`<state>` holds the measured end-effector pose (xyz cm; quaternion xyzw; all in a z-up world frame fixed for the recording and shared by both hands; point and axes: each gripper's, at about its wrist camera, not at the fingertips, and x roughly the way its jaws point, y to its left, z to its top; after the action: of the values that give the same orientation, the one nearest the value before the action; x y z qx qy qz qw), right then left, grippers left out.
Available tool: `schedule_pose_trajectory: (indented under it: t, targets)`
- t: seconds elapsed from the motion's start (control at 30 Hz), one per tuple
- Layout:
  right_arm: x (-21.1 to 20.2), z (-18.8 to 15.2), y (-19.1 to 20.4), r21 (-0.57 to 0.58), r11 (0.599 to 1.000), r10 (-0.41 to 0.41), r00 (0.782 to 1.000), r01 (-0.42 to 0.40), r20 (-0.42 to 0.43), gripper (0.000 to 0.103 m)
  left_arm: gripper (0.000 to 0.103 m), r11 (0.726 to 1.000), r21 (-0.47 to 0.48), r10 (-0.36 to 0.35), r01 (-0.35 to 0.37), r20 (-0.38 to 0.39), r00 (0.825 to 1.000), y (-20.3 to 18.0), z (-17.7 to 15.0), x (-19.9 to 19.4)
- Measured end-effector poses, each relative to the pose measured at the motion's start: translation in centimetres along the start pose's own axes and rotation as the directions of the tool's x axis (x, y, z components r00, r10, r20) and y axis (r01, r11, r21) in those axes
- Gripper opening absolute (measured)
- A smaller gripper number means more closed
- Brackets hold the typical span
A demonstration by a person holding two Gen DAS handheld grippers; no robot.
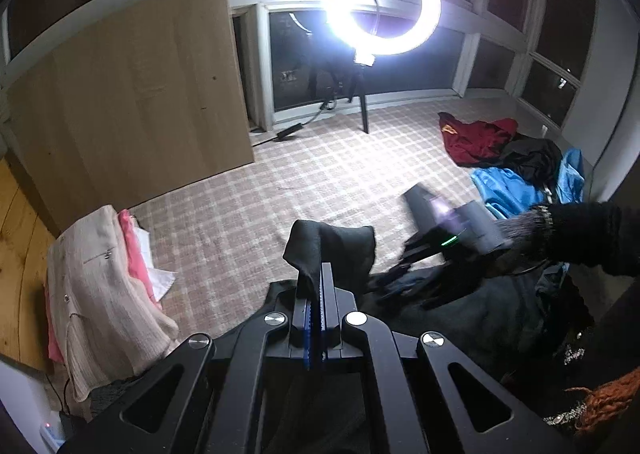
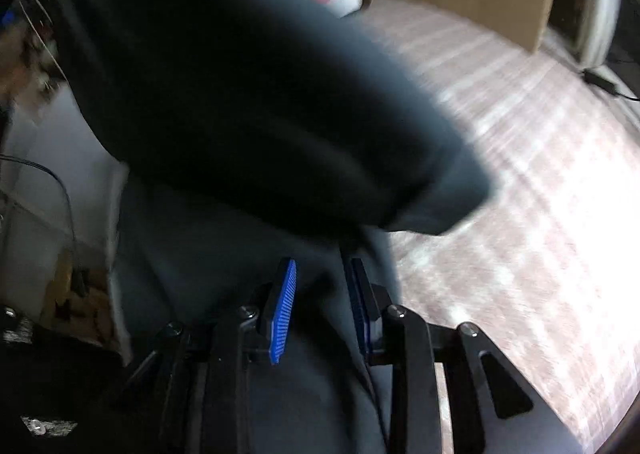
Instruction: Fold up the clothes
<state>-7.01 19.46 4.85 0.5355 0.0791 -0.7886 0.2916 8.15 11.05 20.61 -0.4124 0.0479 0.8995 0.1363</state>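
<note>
A black garment [image 1: 340, 246] is bunched in front of me on the checked carpet [image 1: 300, 181]. My left gripper [image 1: 321, 268] is shut on a raised fold of it, and the cloth drapes over the fingertips. To the right, a hand in a dark sleeve [image 1: 584, 230] holds my right gripper [image 1: 390, 280], blurred, down on the same garment. In the right wrist view the right gripper [image 2: 320, 264] stands open. Its blue pads [image 2: 285, 310] are apart, dark cloth [image 2: 240, 93] lies loose between them, and a big fold hangs just ahead.
A folded beige and pink pile [image 1: 100, 286] lies at the left. Red [image 1: 476, 137], black [image 1: 532, 157] and blue [image 1: 504, 185] clothes are heaped at the right. A ring light [image 1: 384, 5] on a tripod stands at the back, its cable [image 1: 288, 131] on the floor. A wooden panel [image 1: 132, 93] closes the left.
</note>
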Motion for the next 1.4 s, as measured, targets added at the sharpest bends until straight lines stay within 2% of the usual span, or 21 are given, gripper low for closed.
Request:
schedule_pose_trajectory:
  t: [0.03, 0.1, 0.13, 0.2, 0.27, 0.3, 0.4, 0.47, 0.5, 0.63, 0.73, 0.87, 0.9, 0.93, 0.97, 1.0, 1.07, 1.17, 1.27, 1.33, 1.4]
  targets:
    - [0.3, -0.3, -0.7, 0.002, 0.997, -0.071, 0.997, 0.071, -0.004, 0.001, 0.002, 1.000, 0.008, -0.017, 0.017, -0.005, 1.000, -0.5, -0.1, 0.1]
    - [-1.4, -1.3, -4.1, 0.106, 0.972, -0.209, 0.978, 0.208, -0.009, 0.002, 0.002, 0.998, 0.026, -0.050, 0.050, -0.021, 0.999, -1.6, -0.4, 0.5]
    - [-2.8, -2.2, -5.6, 0.163, 0.960, -0.229, 0.973, 0.227, -0.004, 0.004, 0.002, 0.997, 0.031, -0.072, 0.072, -0.028, 0.997, -2.2, -0.6, 0.8]
    - [-6.0, -4.5, -7.4, 0.242, 0.952, -0.199, 0.980, 0.187, 0.028, 0.006, 0.002, 0.990, 0.035, -0.137, 0.139, -0.045, 0.990, -3.7, -1.2, 1.6]
    - [-8.5, -6.7, -6.8, 0.247, 0.951, -0.207, 0.977, 0.187, 0.055, 0.006, 0.002, 0.974, 0.032, -0.223, 0.226, -0.082, 0.971, -5.8, -2.2, 3.1]
    - [-9.7, -8.0, -6.5, 0.262, 0.947, -0.209, 0.975, 0.184, 0.069, 0.006, 0.003, 0.960, 0.032, -0.271, 0.277, -0.126, 0.954, -7.1, -3.0, 4.3]
    - [-13.4, -12.6, -6.5, 0.371, 0.920, -0.181, 0.977, 0.127, 0.114, 0.009, 0.010, 0.906, 0.013, -0.400, 0.423, -0.297, 0.867, -11.6, -6.5, 8.7]
    - [-16.3, -16.8, -7.4, 0.464, 0.876, -0.215, 0.968, 0.132, 0.131, 0.016, 0.010, 0.893, 0.014, -0.407, 0.449, -0.399, 0.821, -13.8, -8.6, 10.7]
    - [-17.2, -17.7, -8.3, 0.500, 0.852, -0.248, 0.960, 0.153, 0.128, 0.022, 0.010, 0.889, 0.017, -0.409, 0.458, -0.422, 0.809, -14.3, -9.1, 11.1]
    - [-19.1, -22.6, -8.6, 0.621, 0.753, -0.331, 0.941, 0.216, 0.074, 0.026, 0.013, 0.879, 0.024, -0.427, 0.477, -0.407, 0.807, -14.3, -8.8, 10.6]
    - [-20.6, -28.0, -6.1, 0.668, 0.711, -0.323, 0.946, 0.220, 0.032, 0.027, 0.022, 0.871, 0.058, -0.423, 0.488, -0.418, 0.804, -14.6, -8.7, 10.7]
    - [-19.1, -29.2, -2.7, 0.636, 0.760, -0.209, 0.977, 0.134, 0.044, 0.031, 0.022, 0.868, 0.122, -0.372, 0.481, -0.484, 0.792, -15.9, -10.4, 12.4]
    - [-16.9, -28.9, -1.8, 0.598, 0.781, -0.200, 0.979, 0.182, -0.037, 0.031, 0.022, 0.870, 0.127, -0.358, 0.477, -0.502, 0.787, -16.0, -10.9, 12.9]
    - [-15.1, -28.9, -1.3, 0.546, 0.790, -0.235, 0.961, 0.278, -0.150, 0.031, 0.022, 0.873, 0.137, -0.340, 0.468, -0.516, 0.786, -16.2, -11.2, 13.2]
    - [-14.2, -29.2, -1.1, 0.491, 0.788, -0.284, 0.927, 0.372, -0.246, 0.031, 0.022, 0.878, 0.144, -0.326, 0.457, -0.521, 0.789, -16.1, -11.4, 13.2]
    - [-13.9, -29.3, -1.1, 0.459, 0.784, -0.309, 0.904, 0.418, -0.295, 0.031, 0.022, 0.883, 0.142, -0.321, 0.448, -0.514, 0.795, -15.7, -11.3, 12.9]
    - [-15.3, -28.5, -1.3, 0.481, 0.782, -0.312, 0.917, 0.396, -0.248, 0.031, 0.023, 0.901, 0.116, -0.319, 0.417, -0.474, 0.821, -13.8, -10.6, 11.9]
    - [-17.3, -23.6, -1.8, 0.547, 0.812, -0.233, 0.972, 0.206, -0.020, 0.035, 0.029, 0.943, 0.064, -0.276, 0.326, -0.394, 0.877, -10.0, -9.1, 10.4]
    - [-14.9, -17.0, -2.7, 0.546, 0.838, -0.134, 0.977, 0.021, 0.168, 0.041, 0.029, 0.978, -0.039, -0.208, 0.206, -0.309, 0.928, -5.7, -7.8, 9.2]
    - [-10.6, -12.3, -3.5, 0.533, 0.840, -0.024, 0.977, -0.096, 0.213, 0.041, 0.029, 0.981, -0.123, -0.177, 0.149, -0.262, 0.949, -3.1, -7.2, 8.3]
    - [-6.2, -8.8, -3.8, 0.531, 0.837, 0.048, 0.984, -0.133, 0.170, 0.041, 0.029, 0.981, -0.170, -0.135, 0.096, -0.232, 0.963, -0.9, -7.3, 7.0]
